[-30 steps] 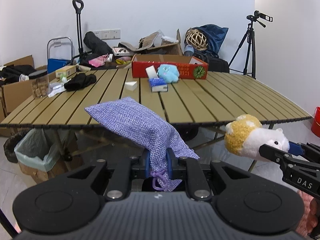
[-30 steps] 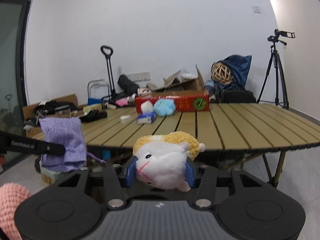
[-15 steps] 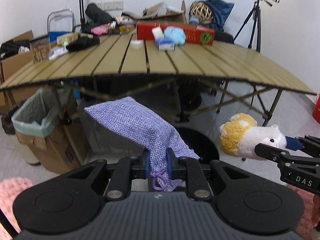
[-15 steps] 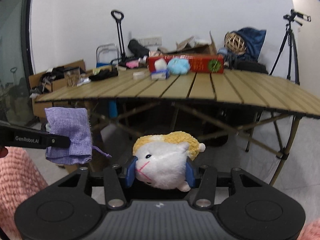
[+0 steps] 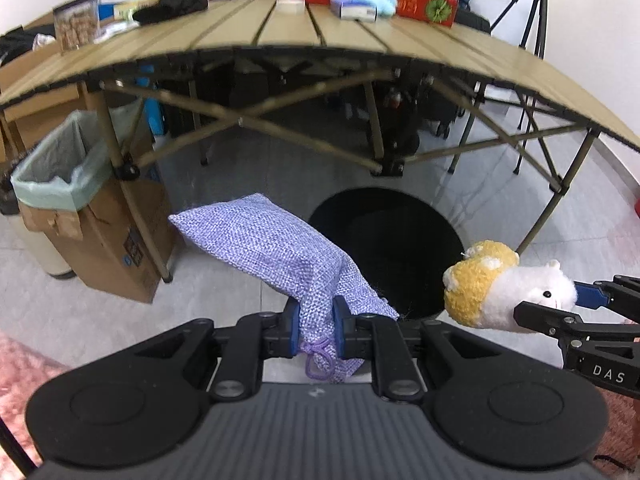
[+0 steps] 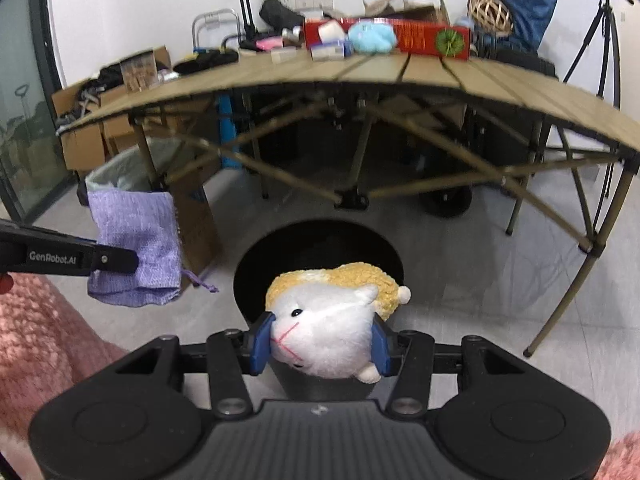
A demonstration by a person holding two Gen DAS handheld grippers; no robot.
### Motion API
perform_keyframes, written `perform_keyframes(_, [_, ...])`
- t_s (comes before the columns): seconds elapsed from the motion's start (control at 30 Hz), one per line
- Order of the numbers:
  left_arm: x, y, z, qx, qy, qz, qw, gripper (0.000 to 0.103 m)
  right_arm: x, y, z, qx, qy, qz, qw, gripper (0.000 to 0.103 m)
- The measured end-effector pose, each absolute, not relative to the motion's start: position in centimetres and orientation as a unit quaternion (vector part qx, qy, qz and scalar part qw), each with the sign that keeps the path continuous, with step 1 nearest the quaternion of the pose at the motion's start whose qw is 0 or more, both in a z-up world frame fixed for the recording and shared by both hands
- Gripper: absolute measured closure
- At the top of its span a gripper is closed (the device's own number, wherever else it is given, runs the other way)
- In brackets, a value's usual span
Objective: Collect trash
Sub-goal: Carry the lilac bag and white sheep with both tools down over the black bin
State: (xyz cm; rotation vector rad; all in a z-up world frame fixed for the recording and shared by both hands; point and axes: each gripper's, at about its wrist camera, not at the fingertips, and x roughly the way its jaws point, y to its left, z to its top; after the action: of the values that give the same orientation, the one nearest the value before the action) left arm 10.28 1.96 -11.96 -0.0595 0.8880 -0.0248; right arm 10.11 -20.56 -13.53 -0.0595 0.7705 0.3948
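You are lowering both loads from table height toward the round black bin (image 5: 384, 248) at frame centre — left gripper (image 5: 316, 330) fingers pinching the purple woven pouch (image 5: 272, 256), right gripper (image 6: 320, 344) fingers pinching the white-and-yellow plush hamster (image 6: 332, 320) — so the drop is likely next.

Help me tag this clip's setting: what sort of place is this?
Probably a spare room used for recording: a folding slat table, cardboard boxes along the wall and a camera tripod in the corner.

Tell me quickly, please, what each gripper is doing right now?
Left gripper: shut on the purple pouch.
Right gripper: shut on the plush hamster.
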Motion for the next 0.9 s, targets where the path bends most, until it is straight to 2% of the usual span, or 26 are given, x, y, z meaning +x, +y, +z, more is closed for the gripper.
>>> perform_keyframes(0.2, [11.3, 2.2, -13.5, -0.033, 0.453, -0.014, 0.891, 0.086, 11.1, -20.2, -14.8, -0.032, 0.406, 0.188, 0.894, 0.055])
perform_keyframes(0.9, [14.3, 3.0, -15.6, -0.034, 0.482, 0.001, 0.875, 0.086, 16.5, -17.9, -16.4, -0.044, 0.400, 0.211, 0.891, 0.055])
